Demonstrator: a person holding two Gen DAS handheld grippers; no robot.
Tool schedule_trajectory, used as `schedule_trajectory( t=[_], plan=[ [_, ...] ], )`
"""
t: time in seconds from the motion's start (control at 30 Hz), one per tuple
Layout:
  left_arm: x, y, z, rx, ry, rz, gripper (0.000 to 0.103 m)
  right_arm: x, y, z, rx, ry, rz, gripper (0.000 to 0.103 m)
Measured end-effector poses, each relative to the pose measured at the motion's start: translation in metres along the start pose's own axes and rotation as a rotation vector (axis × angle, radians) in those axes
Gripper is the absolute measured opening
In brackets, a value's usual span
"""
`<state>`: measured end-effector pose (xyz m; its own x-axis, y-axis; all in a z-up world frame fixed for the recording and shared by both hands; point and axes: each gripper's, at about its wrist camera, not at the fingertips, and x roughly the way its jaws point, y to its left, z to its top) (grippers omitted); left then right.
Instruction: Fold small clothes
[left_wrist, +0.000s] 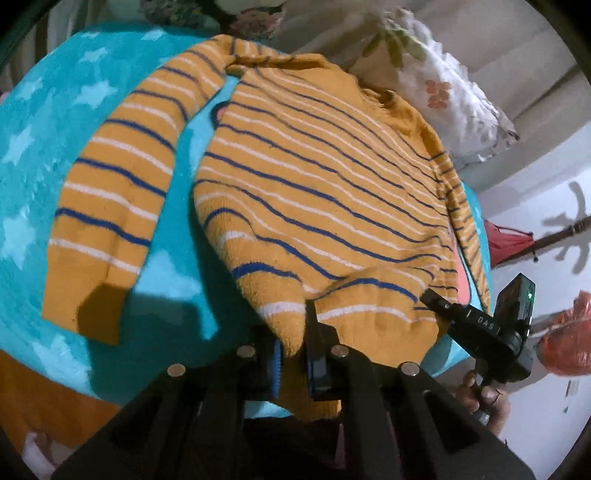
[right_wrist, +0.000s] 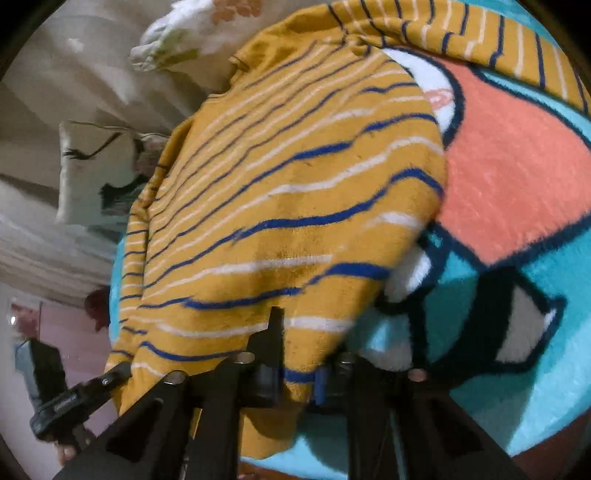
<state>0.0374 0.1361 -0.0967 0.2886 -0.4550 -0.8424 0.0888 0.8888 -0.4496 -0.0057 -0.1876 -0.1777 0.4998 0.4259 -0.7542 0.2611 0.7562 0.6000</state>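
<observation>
the striped sweater (left_wrist: 317, 177) lies spread on a teal blanket (left_wrist: 33, 155), its hem at the near edge. the left gripper (left_wrist: 293, 350) and right gripper (right_wrist: 295, 373) are both clamped on that hem. pillows (left_wrist: 443, 85) lie beyond the collar; nothing blocks the grippers.

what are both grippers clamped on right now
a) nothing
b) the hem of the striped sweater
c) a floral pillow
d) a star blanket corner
b: the left gripper and the right gripper each pinch the bottom hem of the striped sweater between their pads.
</observation>
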Motion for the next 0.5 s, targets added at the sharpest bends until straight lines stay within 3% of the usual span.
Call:
schedule_trajectory(
  t=[0.17,0.23,0.33,0.43,0.5],
  plan=[
    [-0.021,-0.011,-0.028,0.078,0.016,0.014,0.009,-0.051,0.004,-0.022,-0.039,-0.052,-0.038,0.01],
    [-0.022,-0.015,-0.044,0.108,0.035,0.015,0.009,-0.075,0.004,-0.04,-0.06,-0.044,-0.041,0.01],
    [-0.01,-0.005,-0.06,0.131,0.089,0.056,0.01,-0.085,-0.005,-0.064,-0.077,-0.009,-0.111,0.011],
    [-0.006,0.015,-0.054,0.075,0.12,0.044,0.013,-0.075,-0.029,-0.073,-0.001,0.042,-0.181,0.023],
    [-0.018,0.023,-0.049,0.069,0.076,0.055,0.027,-0.08,-0.041,-0.076,0.051,0.034,-0.205,0.039]
  ],
)
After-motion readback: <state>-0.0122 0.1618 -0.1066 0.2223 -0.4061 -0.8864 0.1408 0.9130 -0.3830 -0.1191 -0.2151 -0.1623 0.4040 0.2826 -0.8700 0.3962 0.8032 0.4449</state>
